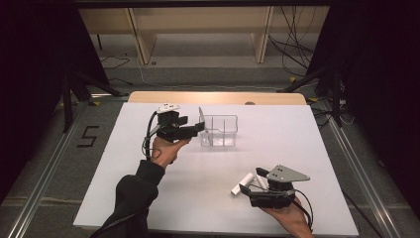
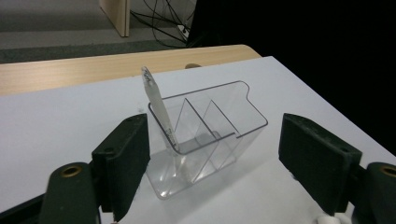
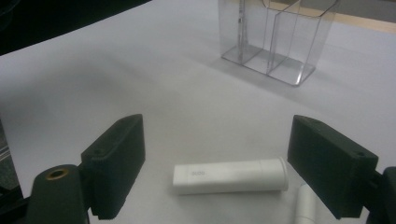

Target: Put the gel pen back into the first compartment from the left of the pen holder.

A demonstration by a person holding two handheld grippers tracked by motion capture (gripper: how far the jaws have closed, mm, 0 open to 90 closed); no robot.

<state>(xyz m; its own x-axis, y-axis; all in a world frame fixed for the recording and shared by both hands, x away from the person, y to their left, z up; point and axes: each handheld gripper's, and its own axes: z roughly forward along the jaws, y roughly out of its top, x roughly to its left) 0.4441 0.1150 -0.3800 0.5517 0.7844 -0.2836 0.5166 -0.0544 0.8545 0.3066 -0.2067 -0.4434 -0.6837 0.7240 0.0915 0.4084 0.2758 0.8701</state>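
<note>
White table (image 1: pixel 148 198), clear organizer (image 1: pixel 219 131), white tube (image 3: pixel 229 175)

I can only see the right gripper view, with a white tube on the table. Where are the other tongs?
Observer: The left tongs are open, at the left end of the box.
Child: Is anything in the box?
Observer: Yes. A flat white strip leans in its end compartment and sticks out above the rim.
Child: Are the tongs touching it?
Observer: No, they are clear of it.
</note>
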